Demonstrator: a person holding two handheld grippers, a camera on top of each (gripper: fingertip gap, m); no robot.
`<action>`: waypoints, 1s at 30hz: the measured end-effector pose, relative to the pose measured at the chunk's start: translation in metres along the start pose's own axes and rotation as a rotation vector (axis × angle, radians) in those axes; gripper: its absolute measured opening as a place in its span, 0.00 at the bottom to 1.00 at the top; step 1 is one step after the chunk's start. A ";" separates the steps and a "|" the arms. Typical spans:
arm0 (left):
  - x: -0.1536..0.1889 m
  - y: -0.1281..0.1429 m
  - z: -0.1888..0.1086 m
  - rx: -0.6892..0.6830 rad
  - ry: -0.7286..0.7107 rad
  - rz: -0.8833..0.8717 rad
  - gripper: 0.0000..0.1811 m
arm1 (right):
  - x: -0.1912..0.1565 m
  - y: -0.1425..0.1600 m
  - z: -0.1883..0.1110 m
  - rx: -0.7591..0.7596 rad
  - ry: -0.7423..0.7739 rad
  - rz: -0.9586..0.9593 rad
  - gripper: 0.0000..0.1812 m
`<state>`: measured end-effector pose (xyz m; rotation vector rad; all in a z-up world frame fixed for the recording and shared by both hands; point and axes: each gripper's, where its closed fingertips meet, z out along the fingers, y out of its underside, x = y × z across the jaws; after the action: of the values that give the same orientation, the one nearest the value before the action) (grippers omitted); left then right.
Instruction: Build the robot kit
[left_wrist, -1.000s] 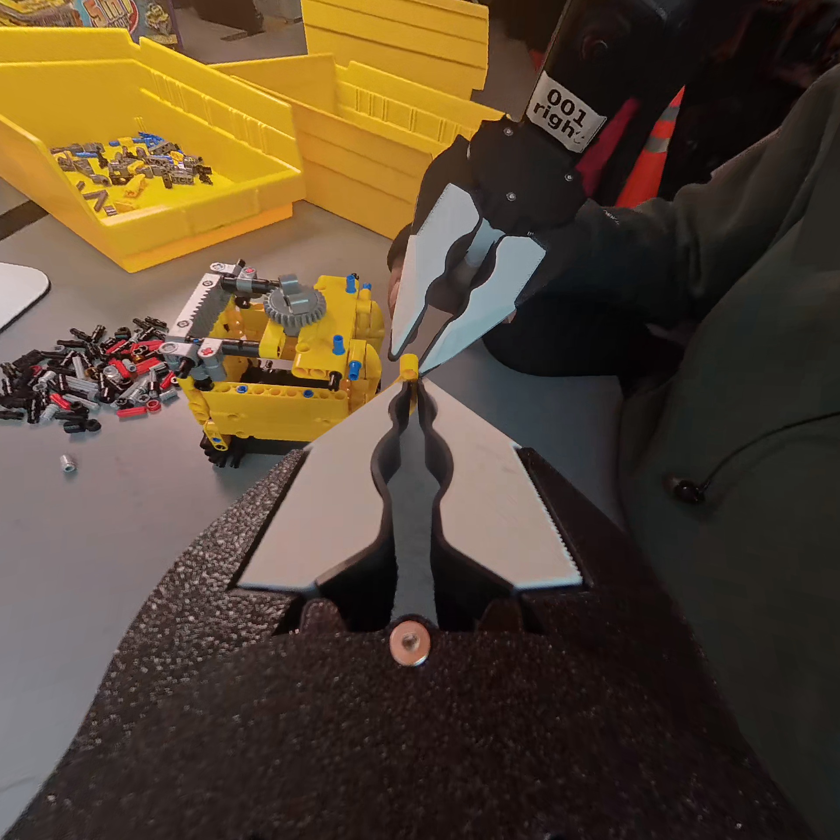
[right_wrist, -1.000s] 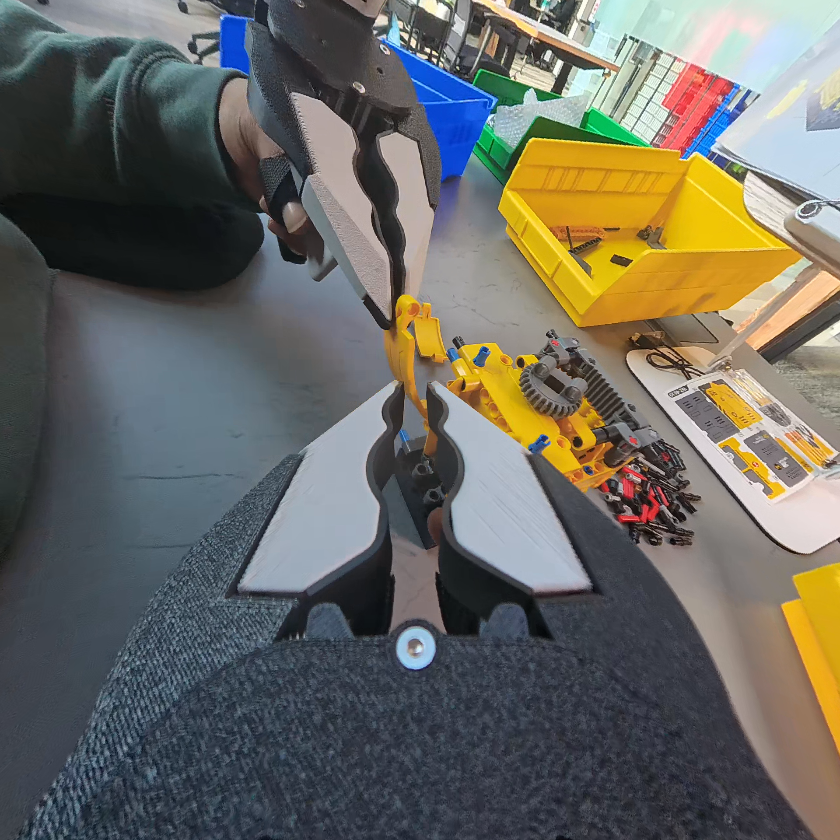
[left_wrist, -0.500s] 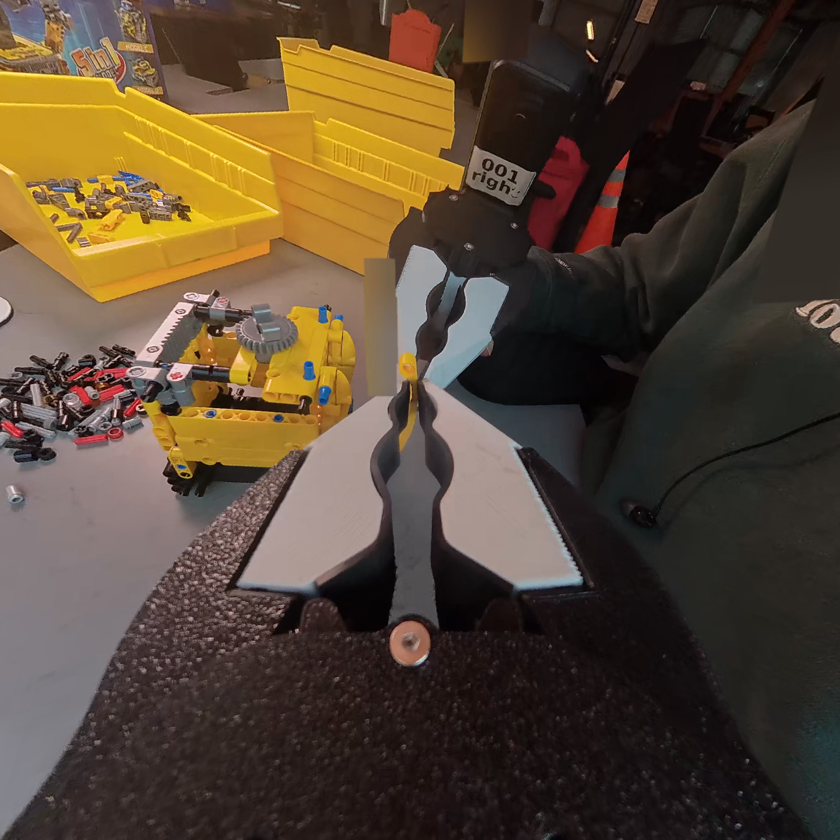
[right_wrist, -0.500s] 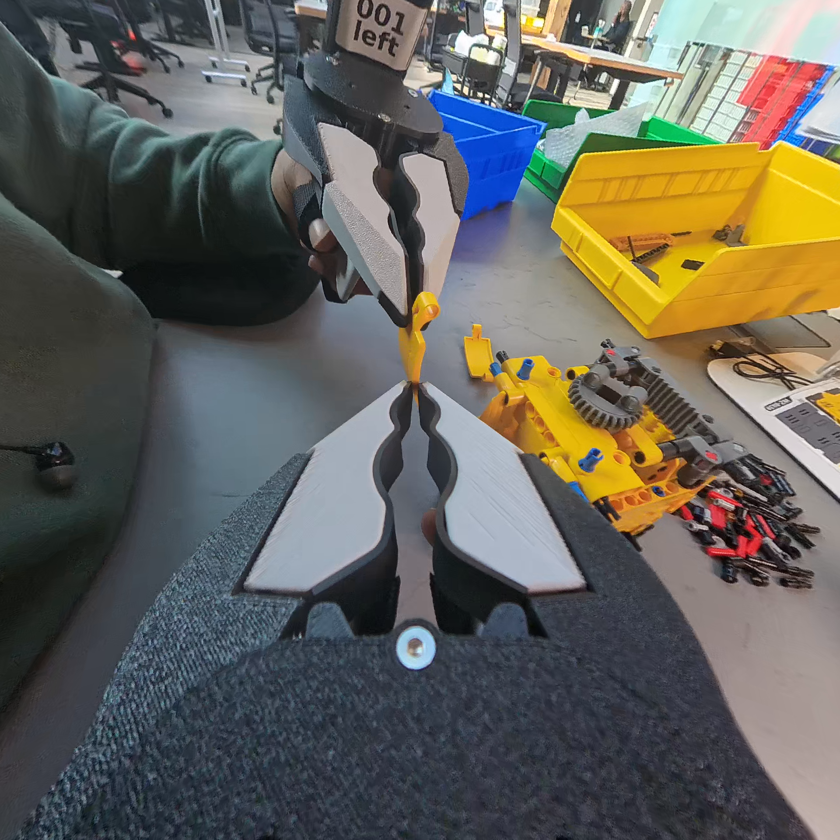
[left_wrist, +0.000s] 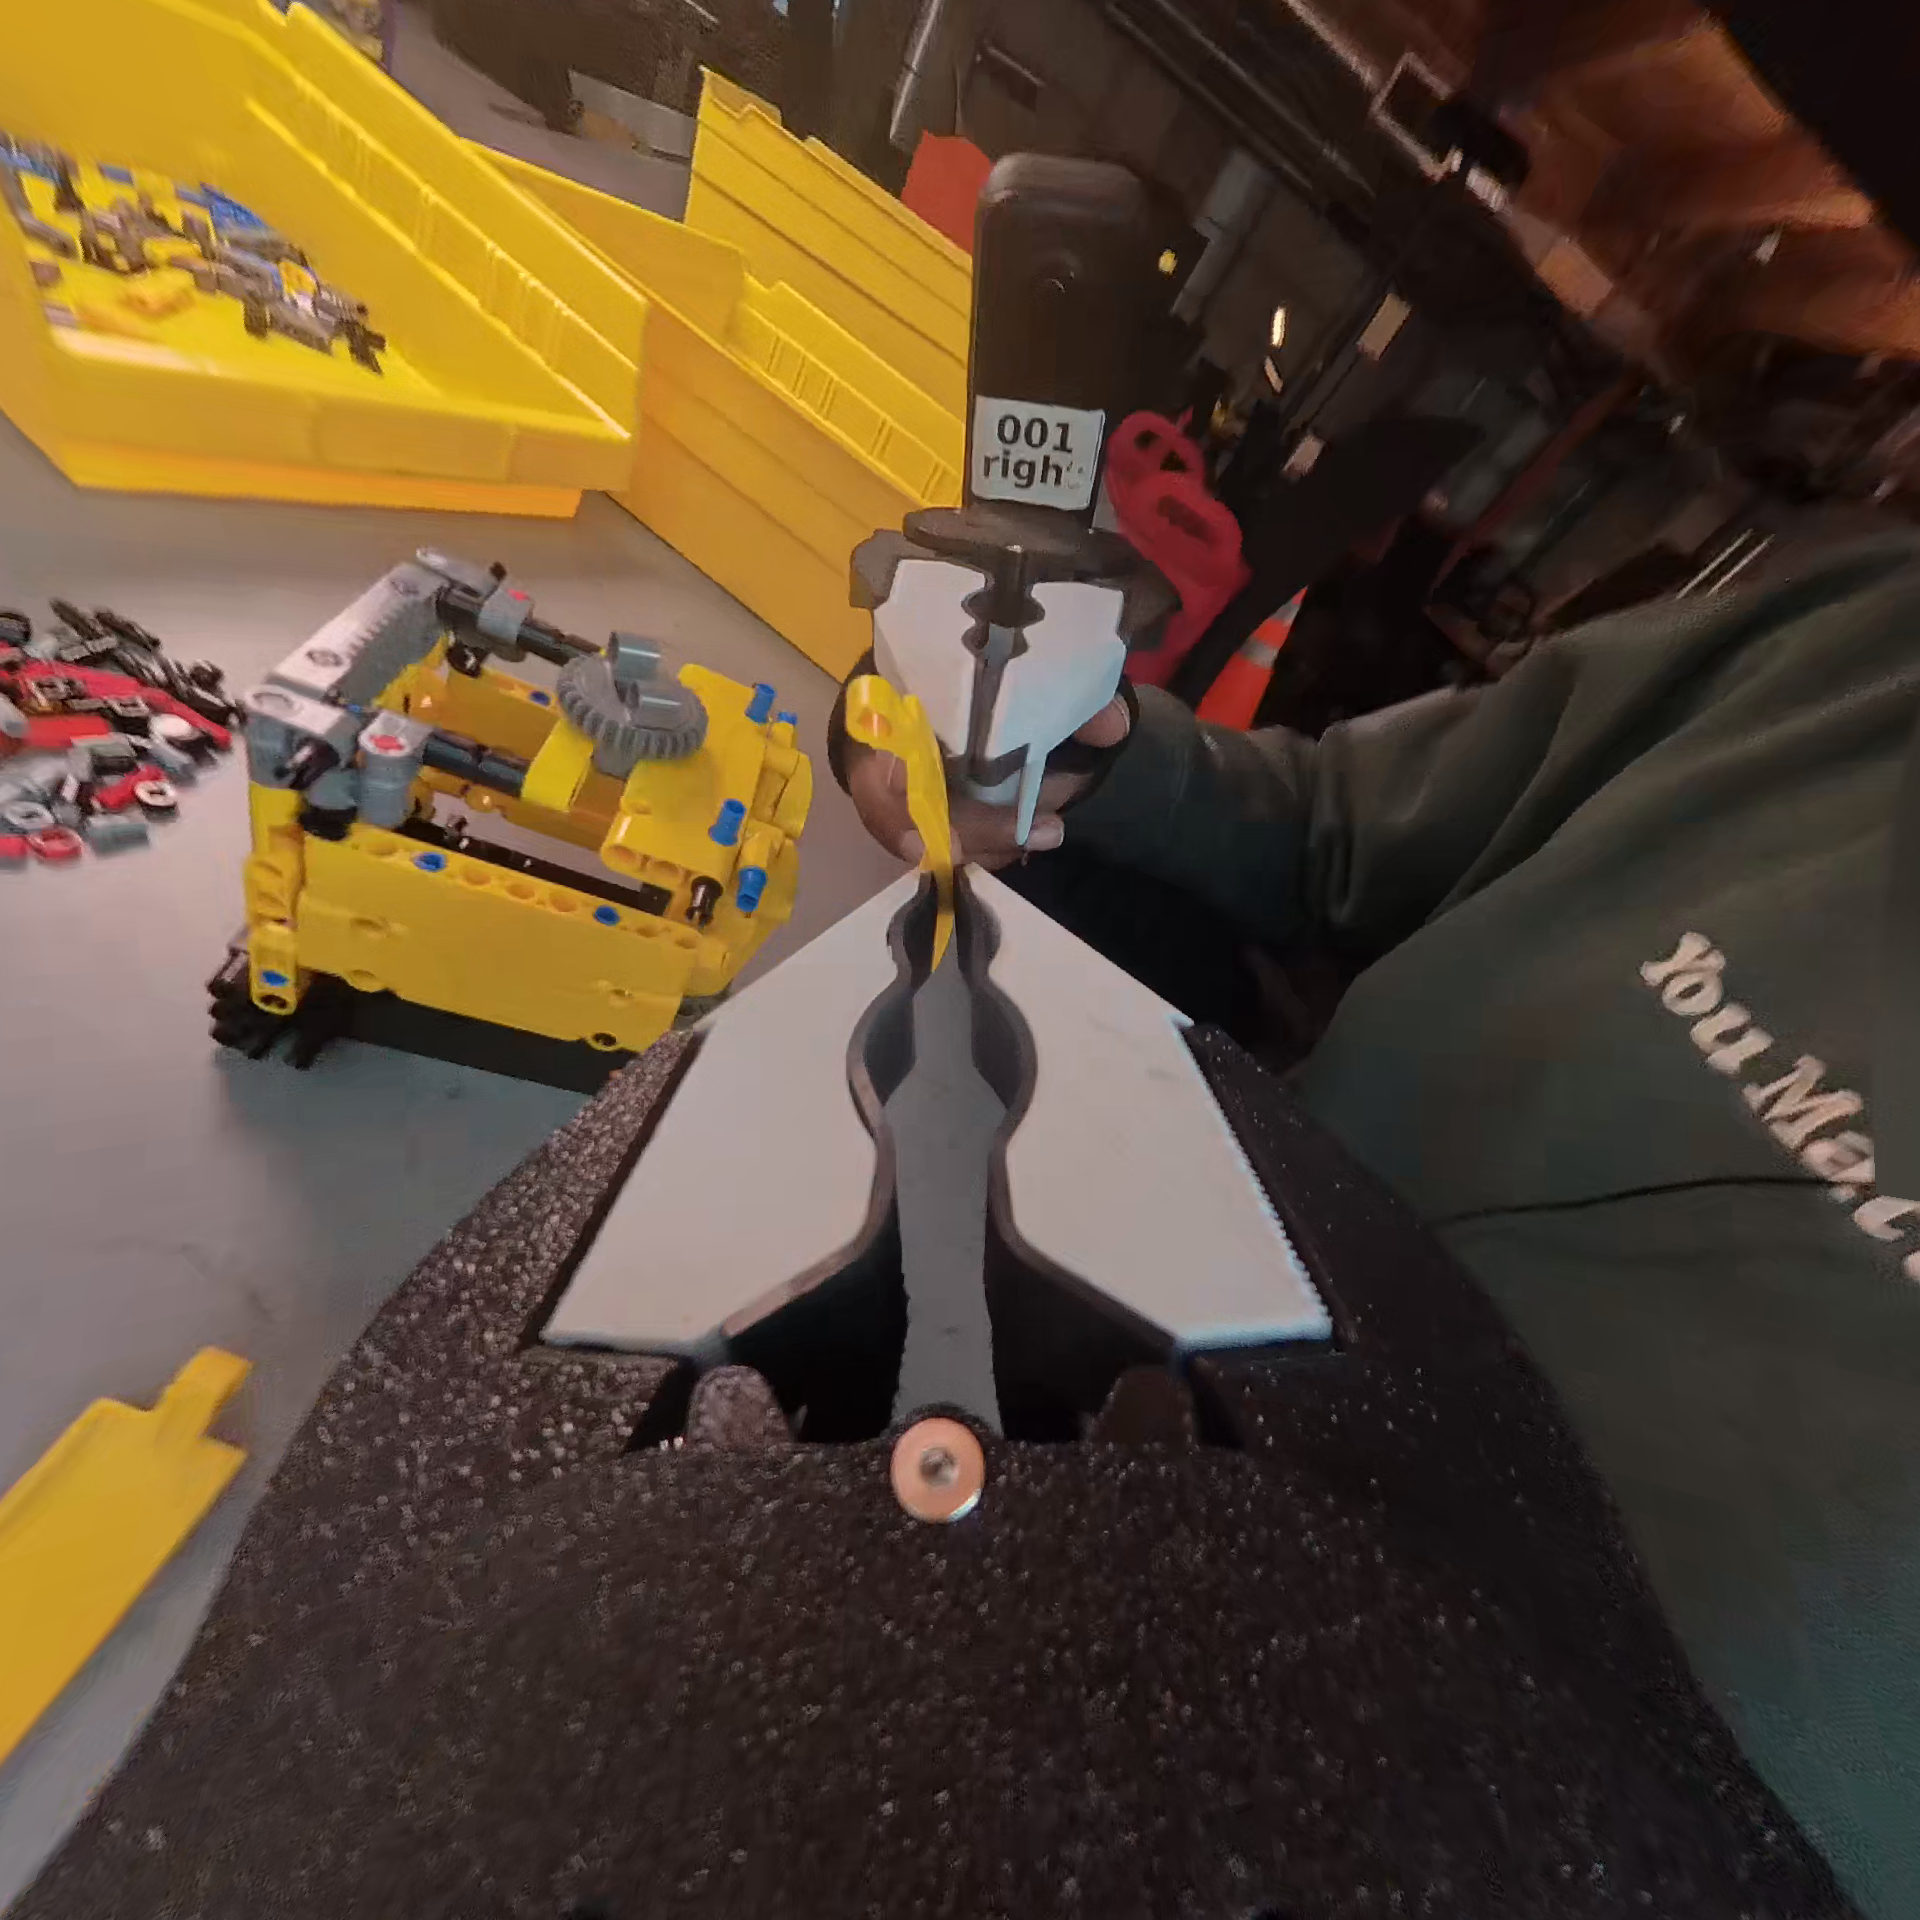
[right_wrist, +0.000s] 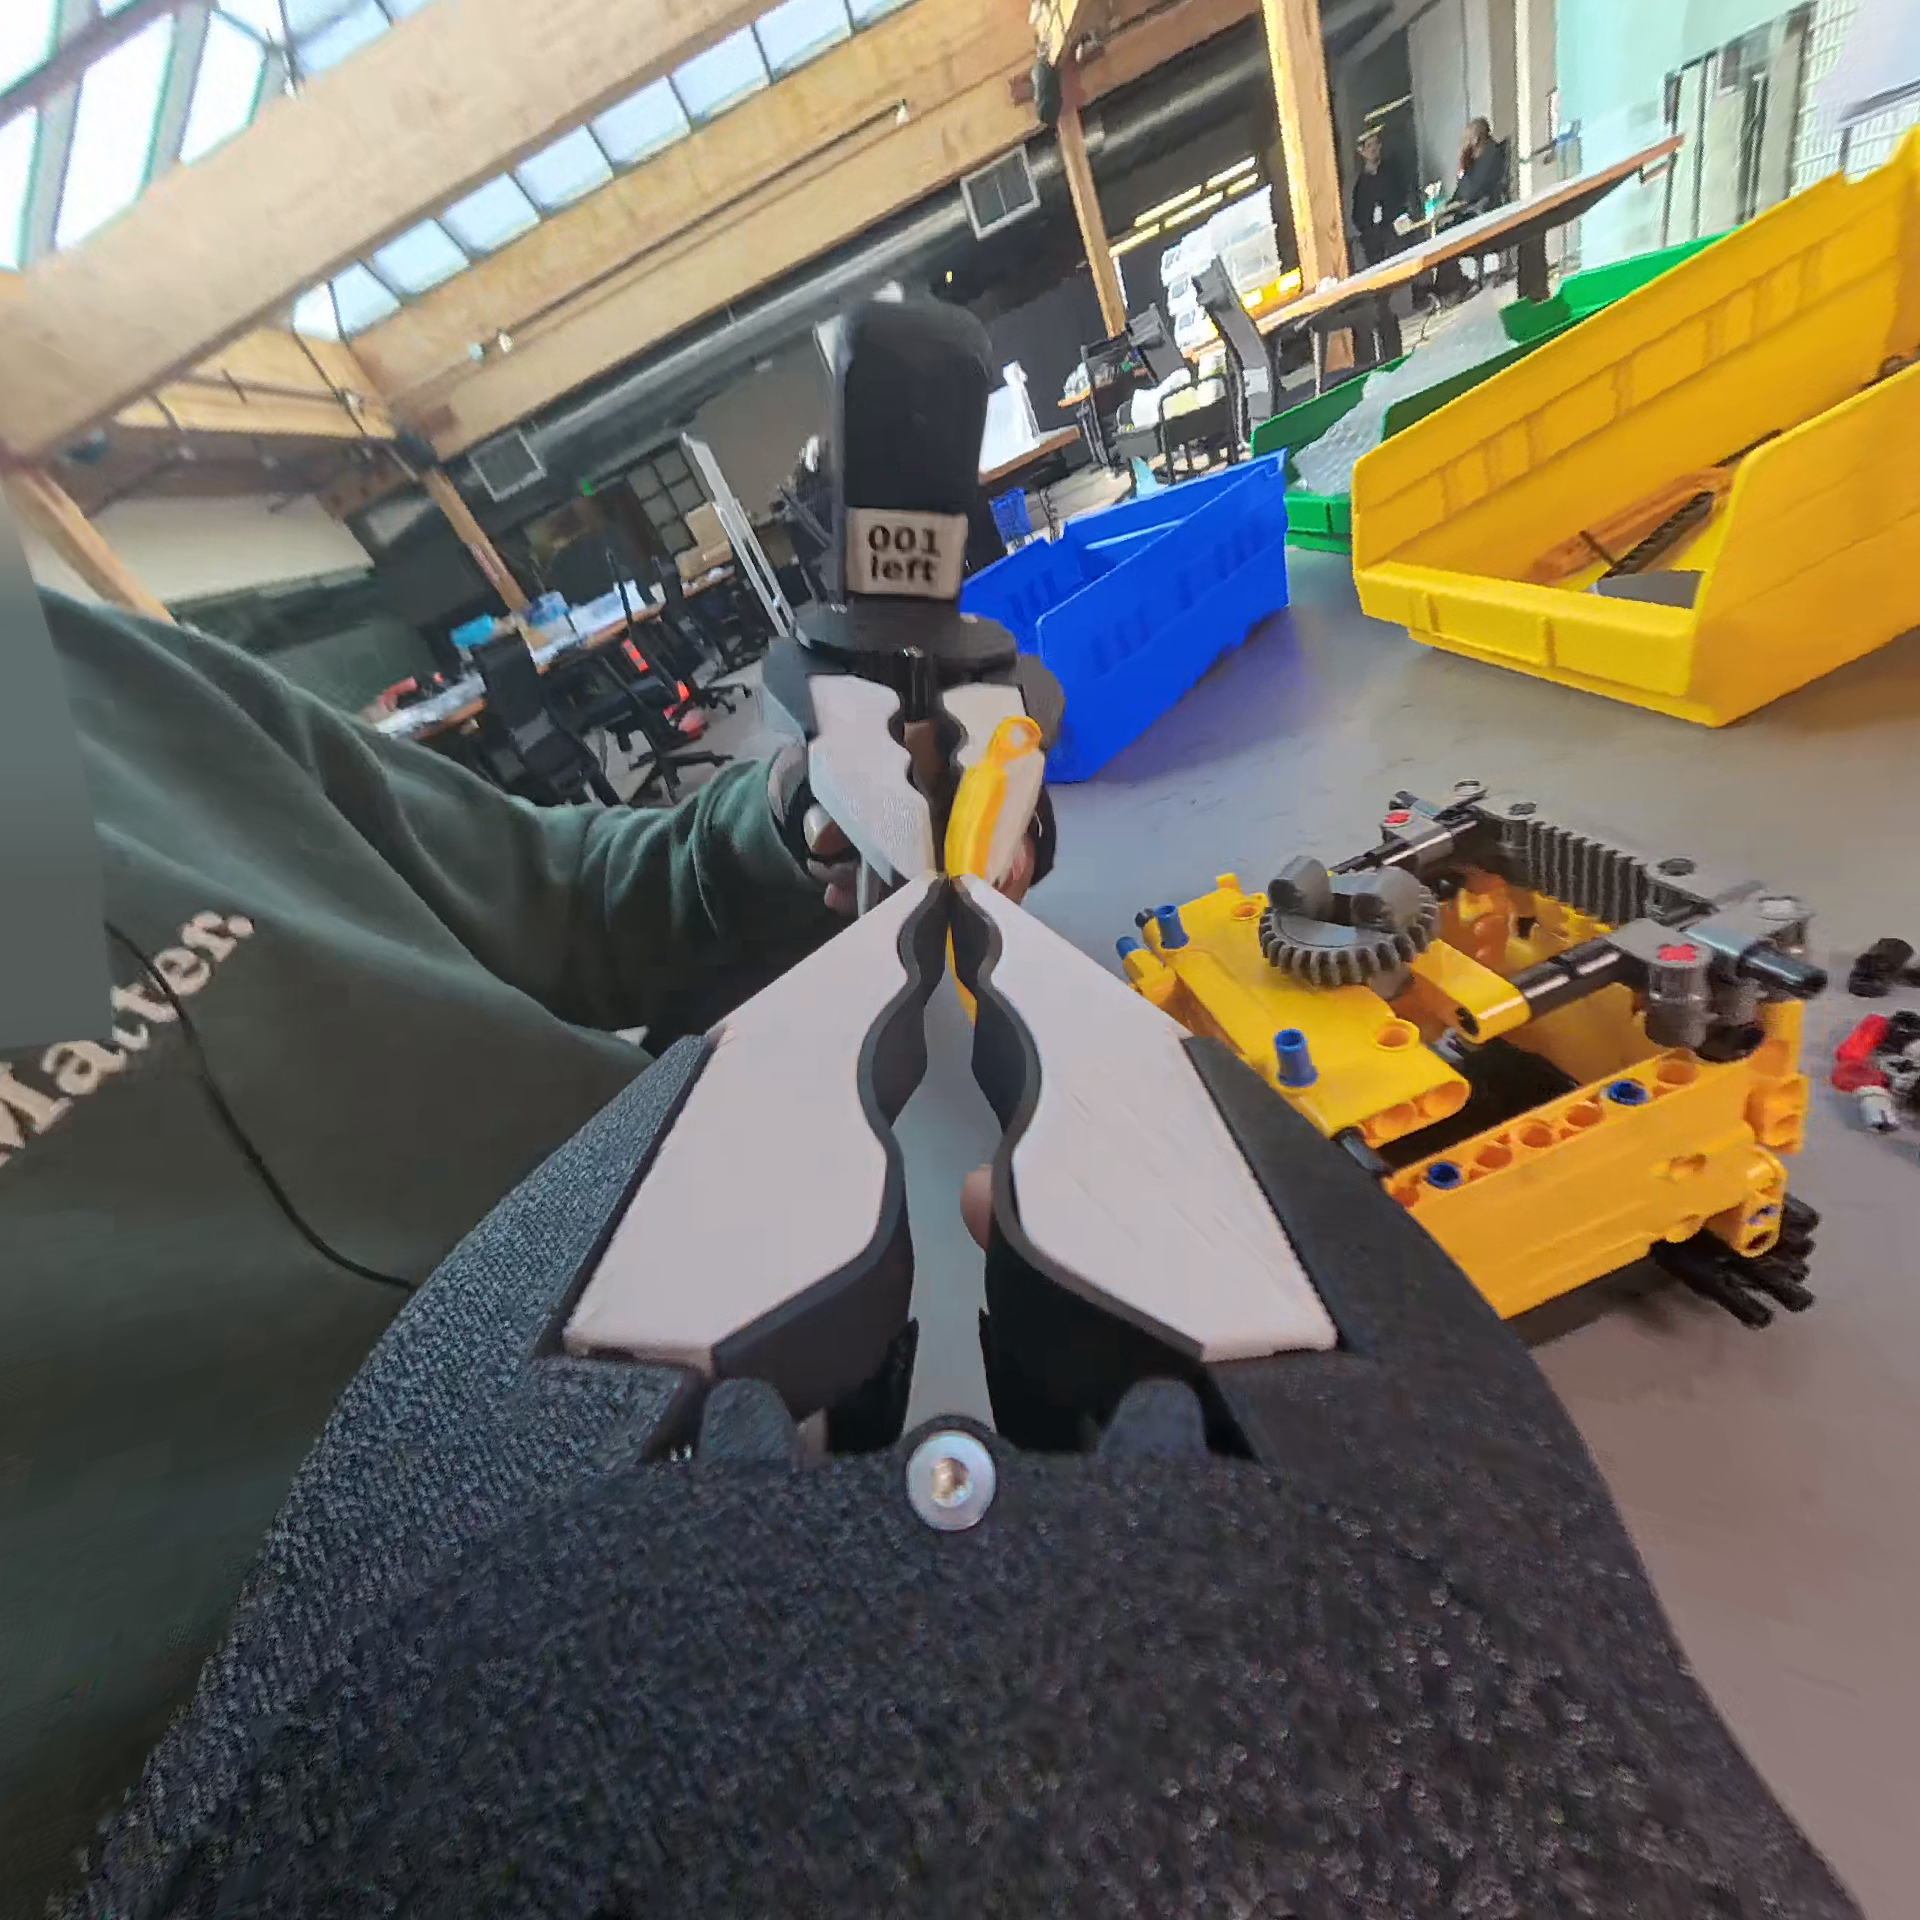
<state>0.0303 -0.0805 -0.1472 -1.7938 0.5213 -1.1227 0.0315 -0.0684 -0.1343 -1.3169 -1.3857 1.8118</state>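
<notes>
A yellow curved piece (left_wrist: 904, 748) stands upright in the air between my two grippers, which face each other tip to tip. My left gripper (left_wrist: 940, 883) is shut on its lower part. My right gripper (right_wrist: 948, 883) is also shut on the piece (right_wrist: 982, 805), whose holed end rises above the tips. The right gripper shows in the left wrist view (left_wrist: 1003, 821), and the left gripper in the right wrist view (right_wrist: 914, 862). A yellow brick-built model (left_wrist: 520, 831) with a grey gear stands on the grey table beside them; it also shows in the right wrist view (right_wrist: 1507, 1060).
A pile of small black, red and grey parts (left_wrist: 94, 727) lies beyond the model. Yellow bins (left_wrist: 312, 343) stand behind it, one holding parts. A flat yellow panel (left_wrist: 104, 1486) lies near the left. A blue bin (right_wrist: 1143, 603) and a yellow bin (right_wrist: 1662, 520) stand farther off. A person's green sleeve (left_wrist: 1558, 831) is close. My left and right fingertips are right by each other.
Both grippers have risen and levelled out, and now meet tip to tip. The yellow piece has come up with them and stands higher above the table, away from the model.
</notes>
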 end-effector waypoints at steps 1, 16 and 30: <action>-0.001 -0.005 -0.002 0.041 0.039 -0.114 0.01 | 0.000 -0.008 -0.001 0.043 -0.011 0.044 0.00; -0.016 -0.033 -0.021 0.318 0.307 -0.649 0.01 | 0.001 0.010 0.004 -0.070 0.084 -0.128 0.08; -0.035 -0.038 -0.006 0.345 0.073 -0.685 0.01 | 0.026 0.017 0.006 -0.131 0.281 -0.309 0.07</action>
<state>0.0033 -0.0399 -0.1294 -1.6582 -0.2735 -1.6239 0.0187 -0.0555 -0.1597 -1.2814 -1.4756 1.3008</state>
